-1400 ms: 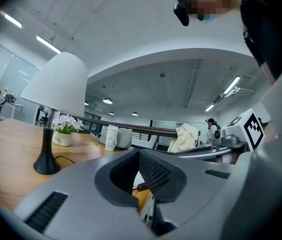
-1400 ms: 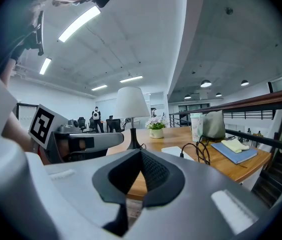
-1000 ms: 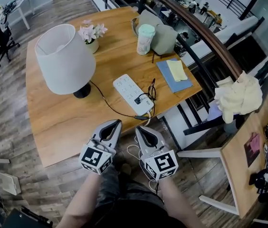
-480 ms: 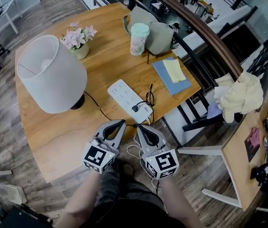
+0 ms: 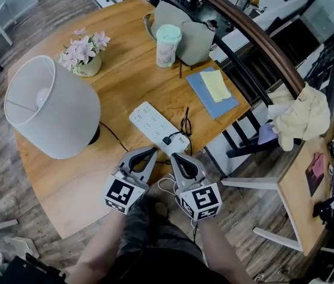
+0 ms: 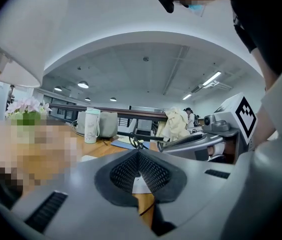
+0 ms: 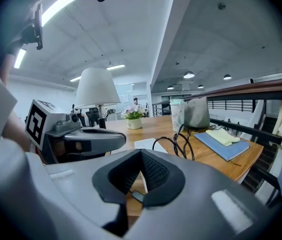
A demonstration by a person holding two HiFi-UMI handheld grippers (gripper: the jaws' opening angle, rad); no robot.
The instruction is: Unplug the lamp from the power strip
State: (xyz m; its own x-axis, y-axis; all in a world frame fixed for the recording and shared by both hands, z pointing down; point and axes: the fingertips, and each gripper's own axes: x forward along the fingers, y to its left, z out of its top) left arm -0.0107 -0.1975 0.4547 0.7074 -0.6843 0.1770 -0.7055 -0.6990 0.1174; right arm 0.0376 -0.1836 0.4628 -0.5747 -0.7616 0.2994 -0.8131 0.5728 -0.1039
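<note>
Grey left gripper (image 5: 148, 154) and right gripper (image 5: 174, 158), both closed and empty, hover at the near edge of the wooden bench (image 5: 132, 70).
The black plug (image 5: 167, 140) of the white-shaded table lamp (image 5: 51, 108) appears seated in the white rectangular power strip (image 5: 152, 122) just beyond them.

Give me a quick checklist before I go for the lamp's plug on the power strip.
1. Plug seated in the power strip: ok, it sits at the strip's near end.
2. Left gripper open for a grasp: not ok, jaws together and empty.
3. Right gripper open: not ok, jaws together and empty.
4. Strip braced: not ok, neither gripper touches it.
5. Clear way to the plug: ok, though black cable loops lie close beside it.
6. Lamp switched off: cannot tell.
</note>
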